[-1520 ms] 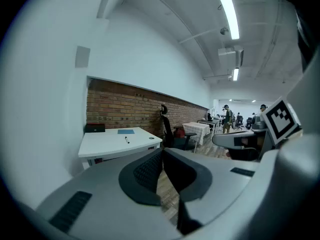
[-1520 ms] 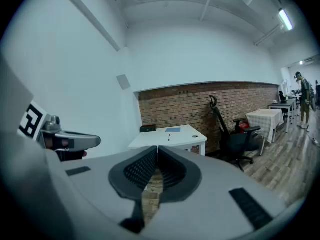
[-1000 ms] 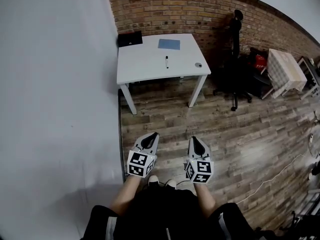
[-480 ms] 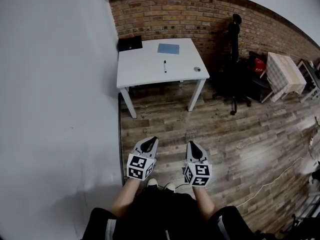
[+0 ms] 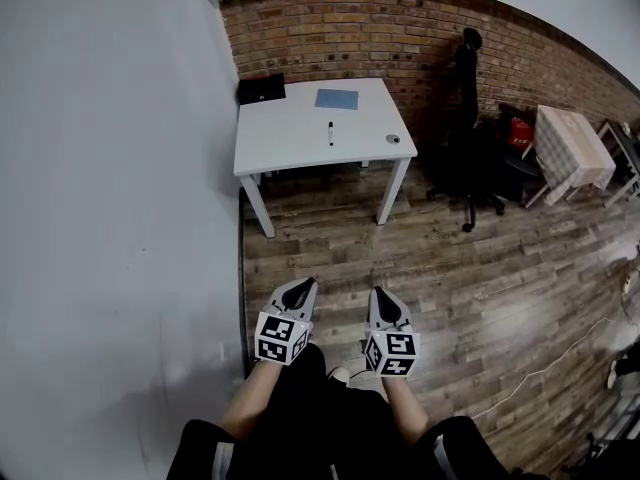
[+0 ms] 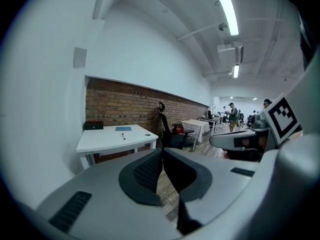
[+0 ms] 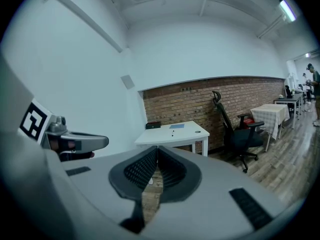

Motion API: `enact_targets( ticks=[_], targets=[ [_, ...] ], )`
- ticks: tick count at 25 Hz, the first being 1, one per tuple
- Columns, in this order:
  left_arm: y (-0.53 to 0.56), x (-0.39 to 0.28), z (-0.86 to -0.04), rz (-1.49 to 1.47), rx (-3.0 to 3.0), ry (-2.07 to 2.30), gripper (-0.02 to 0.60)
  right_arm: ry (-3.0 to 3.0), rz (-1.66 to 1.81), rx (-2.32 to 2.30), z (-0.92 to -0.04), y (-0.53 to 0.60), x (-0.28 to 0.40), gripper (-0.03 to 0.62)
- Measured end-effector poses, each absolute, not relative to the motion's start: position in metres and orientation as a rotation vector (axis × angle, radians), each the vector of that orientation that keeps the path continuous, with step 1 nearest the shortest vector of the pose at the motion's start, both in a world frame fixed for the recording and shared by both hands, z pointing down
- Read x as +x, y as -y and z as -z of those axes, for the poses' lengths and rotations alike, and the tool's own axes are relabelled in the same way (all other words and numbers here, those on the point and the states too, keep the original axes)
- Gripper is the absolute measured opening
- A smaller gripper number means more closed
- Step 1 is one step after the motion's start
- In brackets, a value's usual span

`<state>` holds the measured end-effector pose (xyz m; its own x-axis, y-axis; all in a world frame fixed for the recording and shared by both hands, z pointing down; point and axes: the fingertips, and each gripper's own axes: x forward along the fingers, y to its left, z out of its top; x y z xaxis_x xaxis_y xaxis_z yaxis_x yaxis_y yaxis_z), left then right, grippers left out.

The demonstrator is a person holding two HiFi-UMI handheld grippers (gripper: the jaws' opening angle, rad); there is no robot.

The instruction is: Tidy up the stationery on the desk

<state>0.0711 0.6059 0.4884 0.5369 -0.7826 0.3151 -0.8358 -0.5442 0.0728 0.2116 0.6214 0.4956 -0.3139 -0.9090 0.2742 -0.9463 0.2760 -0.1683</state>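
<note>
Brick wall (image 5: 340, 28) backed the far side of the room. A white desk (image 5: 290, 143) stood against it at twelve o'clock from the person, well apart from both grippers across a wood-plank floor (image 5: 450, 258).

On the desk, a black box (image 5: 261, 89) sat at the eleven o'clock corner, close to the wall. A blue sheet (image 5: 336, 98) lay flat at about one o'clock. A dark pen (image 5: 330, 133) lay near the middle, its length running toward twelve. A small round object (image 5: 393, 139), too small to identify, rested near the four o'clock corner. All four lay apart from one another.

A black office chair (image 5: 470, 118) stood at the desk's three o'clock. Farther that way was a small table with a checked cloth (image 5: 570, 143).

The left gripper (image 5: 305, 282) and the right gripper (image 5: 378, 292) were held side by side over the floor, low in the head view. Both pointed toward twelve o'clock at the desk, each with its marker cube nearest the person. In the left gripper view the ribbed pads met, with nothing between them. The right gripper view showed the same: jaws pressed together and empty. The person's legs (image 5: 320, 418), in dark clothing, showed at six o'clock.
</note>
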Motion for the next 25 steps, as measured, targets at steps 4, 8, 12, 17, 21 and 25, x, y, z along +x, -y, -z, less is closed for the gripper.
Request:
enact_targets(
  ticks=[4,8,12,17,21,25],
  targets=[
    [-0.598,0.080,-0.489,-0.355,2.560,1.363,0.021,2.406,-0.453,1.759,-0.496,-0.613,0.219,0.023],
    [-0.578,0.085,-0.490,-0.354,2.558,1.358,0.021,2.399,-0.459,1.757,-0.498,-0.594,0.223,0.023],
    [-0.553,0.087,-0.497,-0.359,2.556,1.351,0.021,2.397,-0.461,1.748,-0.503,-0.570,0.222,0.023],
    [-0.503,0.086,-0.503,-0.356,2.553,1.338,0.021,2.396,-0.456,1.740,-0.506,-0.524,0.216,0.023],
    [-0.457,0.083,-0.504,-0.365,2.566,1.312,0.021,2.377,-0.460,1.744,-0.507,-0.480,0.209,0.023],
    [-0.410,0.078,-0.504,-0.386,2.584,1.278,0.021,2.353,-0.472,1.759,-0.504,-0.433,0.201,0.023]
  ],
)
